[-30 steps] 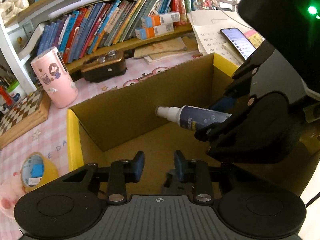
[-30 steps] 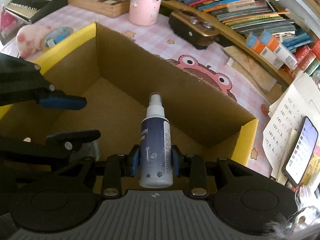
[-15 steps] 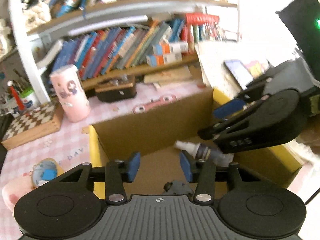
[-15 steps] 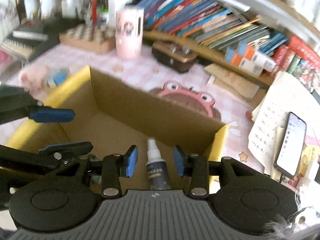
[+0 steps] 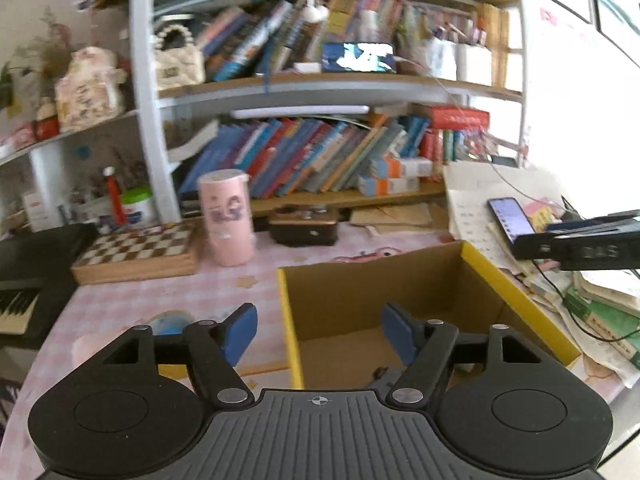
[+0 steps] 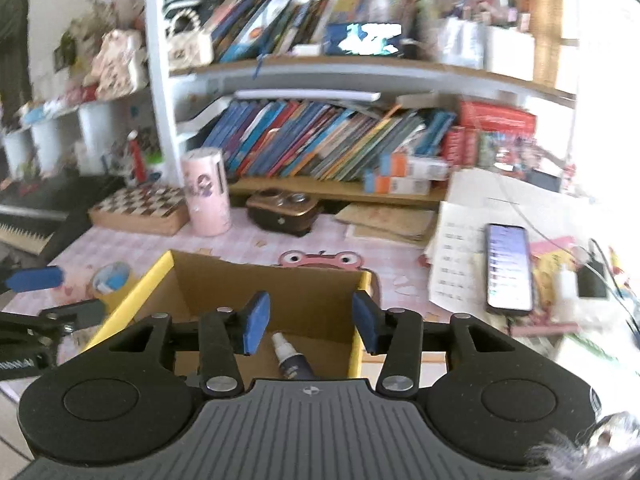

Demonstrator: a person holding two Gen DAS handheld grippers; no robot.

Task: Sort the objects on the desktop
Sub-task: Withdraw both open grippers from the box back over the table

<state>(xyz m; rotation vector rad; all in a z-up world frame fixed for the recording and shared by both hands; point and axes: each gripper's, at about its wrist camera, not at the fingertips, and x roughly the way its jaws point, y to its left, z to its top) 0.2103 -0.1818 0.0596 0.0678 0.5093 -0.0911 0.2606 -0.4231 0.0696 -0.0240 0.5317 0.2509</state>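
An open cardboard box [image 5: 516,300] with yellow flaps sits on the pink desk; it also shows in the right wrist view [image 6: 256,280]. A dark spray bottle [image 6: 290,358] with a white nozzle lies on the box floor, just below my right gripper [image 6: 310,320], which is open and empty above the box. My left gripper [image 5: 320,330] is open and empty over the box's left wall. In the left wrist view the bottle is hidden. The right gripper [image 5: 580,240] shows side-on at the right edge of the left wrist view.
A tape roll [image 6: 112,280] lies left of the box. A pink cylinder [image 5: 228,216], a chessboard [image 5: 136,250] and a brown case [image 5: 304,228] stand behind it. A phone [image 6: 508,266] lies on papers at right. Bookshelves fill the back.
My right gripper opened and let the spray bottle drop into the box. Both grippers rose up and back out of the box, and both opened wider.
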